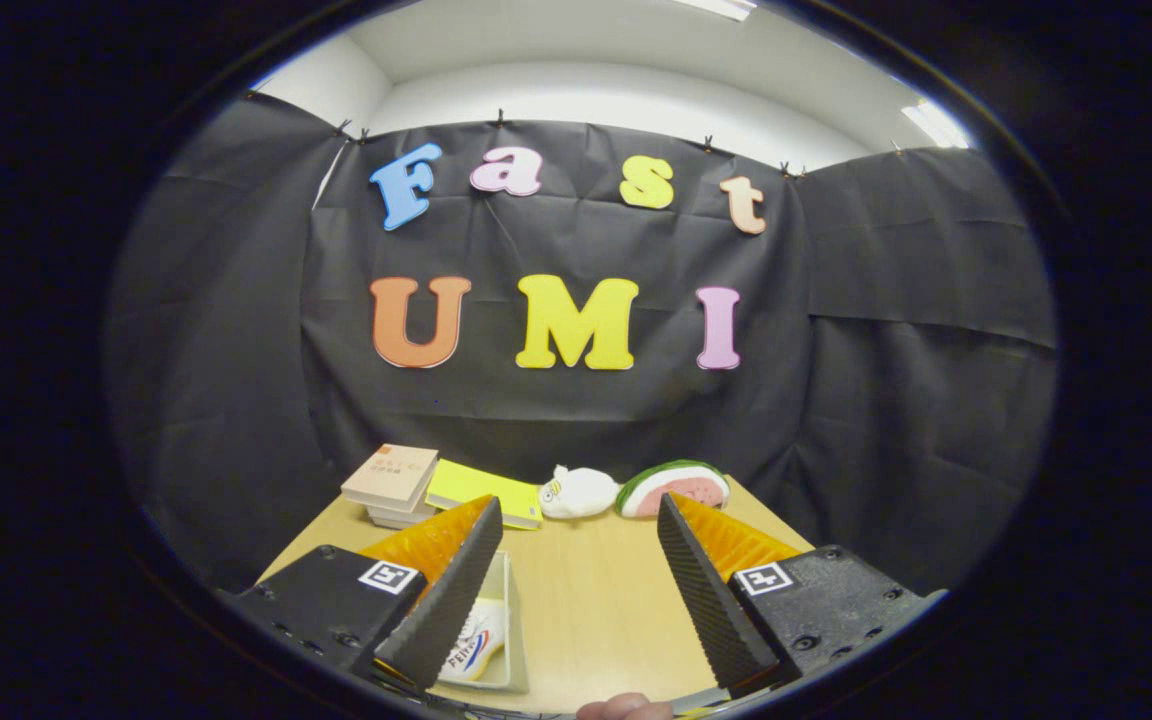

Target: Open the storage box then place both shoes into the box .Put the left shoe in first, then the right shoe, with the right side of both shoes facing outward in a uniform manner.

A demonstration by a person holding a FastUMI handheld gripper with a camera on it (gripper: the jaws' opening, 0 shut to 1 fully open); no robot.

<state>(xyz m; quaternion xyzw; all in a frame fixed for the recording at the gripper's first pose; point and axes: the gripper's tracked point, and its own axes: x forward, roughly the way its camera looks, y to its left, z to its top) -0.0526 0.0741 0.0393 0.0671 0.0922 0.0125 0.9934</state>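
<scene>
Fingers (476,560) on the gripper (576,590) sat spread wide with nothing between them but bare table (586,600). Storage box (514,640) was right by the left finger at about 7 o'clock, with a white shoe (476,640) inside it. Way beyond the tips, a stack of books (391,480) at 11, a yellow booklet (481,488), a white plush toy (576,492) at 12 and a watermelon plush (676,487) at 1 lined the booth wall.
</scene>
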